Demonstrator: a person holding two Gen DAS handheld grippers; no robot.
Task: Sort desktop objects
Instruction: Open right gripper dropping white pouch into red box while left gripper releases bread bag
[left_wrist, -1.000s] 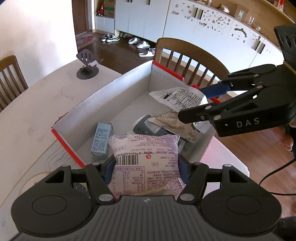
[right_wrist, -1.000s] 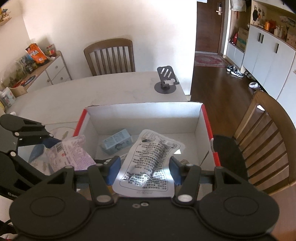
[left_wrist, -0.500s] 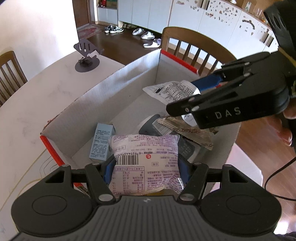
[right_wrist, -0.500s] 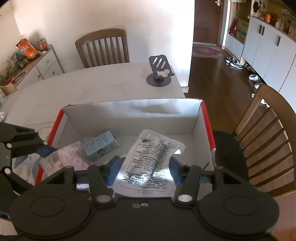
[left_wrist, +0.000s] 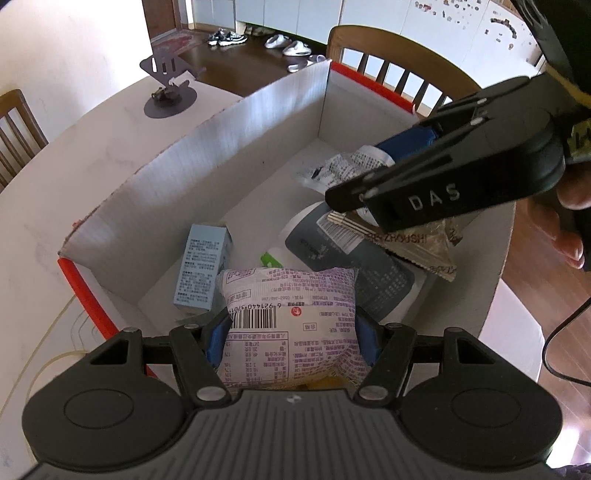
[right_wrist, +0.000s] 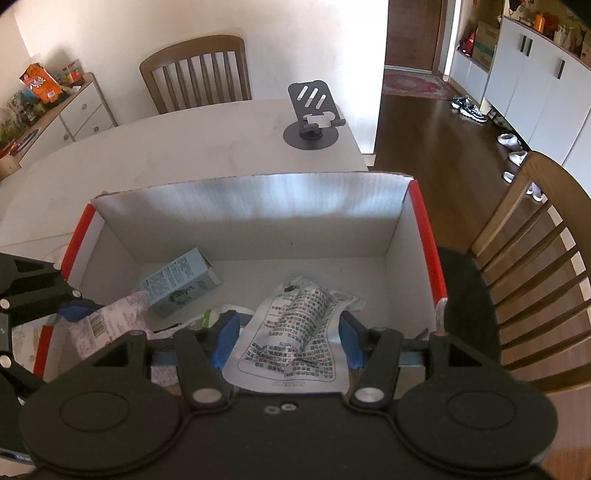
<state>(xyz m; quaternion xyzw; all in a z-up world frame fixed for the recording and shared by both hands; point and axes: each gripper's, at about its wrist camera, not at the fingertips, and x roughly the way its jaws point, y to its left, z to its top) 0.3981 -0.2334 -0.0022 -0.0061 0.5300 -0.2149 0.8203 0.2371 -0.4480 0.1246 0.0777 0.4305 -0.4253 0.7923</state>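
Left wrist view looks down into an open cardboard box (left_wrist: 207, 155) with red-edged flaps, standing on a pale table (left_wrist: 55, 184). On the box floor lies a small light-blue carton (left_wrist: 201, 269) on its side near the left wall. Beside it, toward the middle, a dark grey pouch (left_wrist: 369, 273) lies flat, with a bit of something green and white (left_wrist: 271, 258) showing at its edge. A brownish foil sachet (left_wrist: 413, 245) rests on top of the grey pouch.

The left gripper (left_wrist: 291, 332) clamps a puffy purple-and-white snack packet (left_wrist: 290, 321) between its blue pads, barcode facing up, held over the near end of the box. The right gripper (right_wrist: 288, 339) has a white printed pouch (right_wrist: 295, 332) between its blue pads, and the pouch's far end hangs down inside the box near the right wall. From the right wrist view its left pad lies against the pouch's edge, while at the right pad I cannot tell whether it still presses. In the left wrist view that same white pouch (left_wrist: 343, 166) sits above the grey one, deep in the box.

A dark metal phone stand (right_wrist: 312, 122) is on the table beyond the box, well apart from it. Wooden chairs (right_wrist: 195, 70) stand around the table.
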